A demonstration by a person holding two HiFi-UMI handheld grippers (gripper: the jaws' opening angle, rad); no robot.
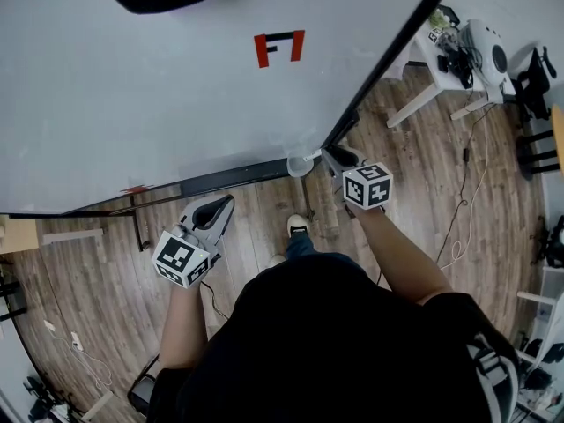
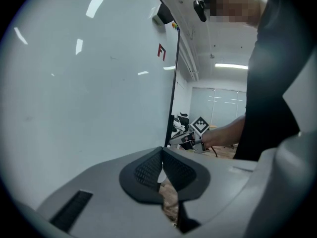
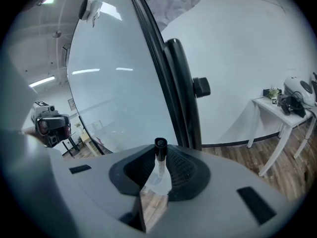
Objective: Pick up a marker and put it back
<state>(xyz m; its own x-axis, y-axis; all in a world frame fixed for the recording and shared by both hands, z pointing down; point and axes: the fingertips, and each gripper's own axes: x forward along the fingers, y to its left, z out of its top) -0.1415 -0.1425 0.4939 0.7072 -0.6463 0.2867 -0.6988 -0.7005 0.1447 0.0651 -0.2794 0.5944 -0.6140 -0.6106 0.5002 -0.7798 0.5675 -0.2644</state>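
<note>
A marker (image 1: pixel 310 156) with a white body and a black cap (image 3: pixel 160 144) is held in my right gripper (image 1: pixel 328 155), whose jaws are shut on its body (image 3: pixel 159 158). It hangs by the right end of the whiteboard's tray (image 1: pixel 220 181), just over a pale translucent cup (image 1: pixel 298 166). The whiteboard (image 1: pixel 176 86) carries a red mark (image 1: pixel 278 48). My left gripper (image 1: pixel 220 205) hangs lower left, in front of the tray, its pads (image 2: pixel 148 168) together on nothing. In the left gripper view the right gripper (image 2: pixel 190 139) shows at the board's edge.
The board's dark frame edge (image 3: pixel 171 83) runs close beside the marker. A white table (image 1: pixel 441 60) with gear stands at the right. Cables (image 1: pixel 463 210) lie on the wood floor. The person's shoe (image 1: pixel 298 227) is below the tray.
</note>
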